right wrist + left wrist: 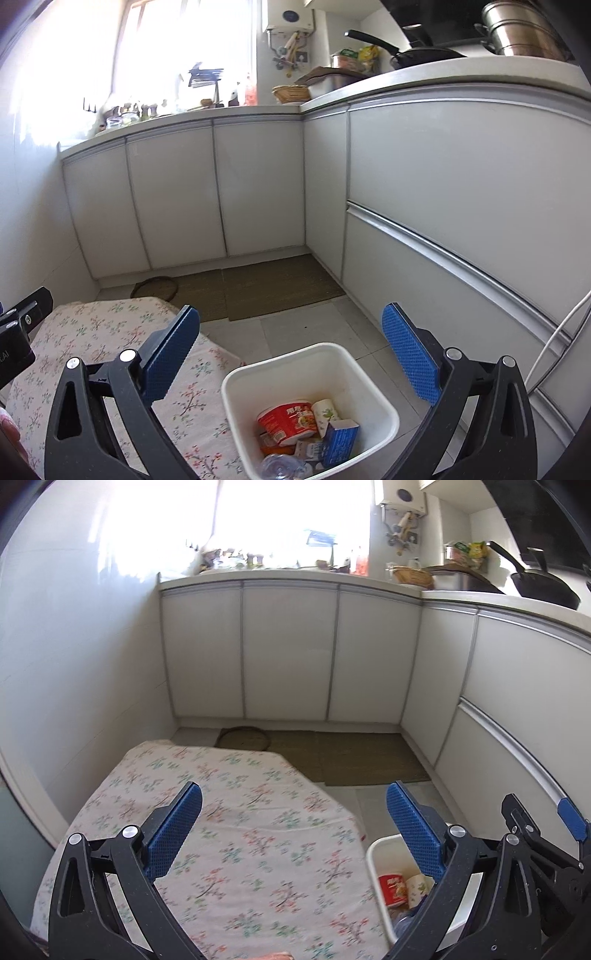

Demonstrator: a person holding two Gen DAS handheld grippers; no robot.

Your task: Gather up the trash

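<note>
A white square bin (373,384) stands on the floor beside a table with a floral cloth (96,332). Inside it lie a red instant-noodle cup (288,419), a paper cup (325,410), a blue carton (340,441) and a crushed clear bottle (277,470). My right gripper (291,354) hangs open above the bin with nothing between its blue pads. My left gripper (295,830) is open over the floral cloth (229,812), empty too. In the left wrist view the bin (376,853) shows at lower right, partly behind the right finger, with the red cup (392,889) inside.
White kitchen cabinets (258,184) line the back and right. A green mat (266,291) and a dark ring (155,288) lie on the tiled floor. A black pan (417,55) and steel pot (524,33) sit on the counter. A white cable (554,332) hangs at right.
</note>
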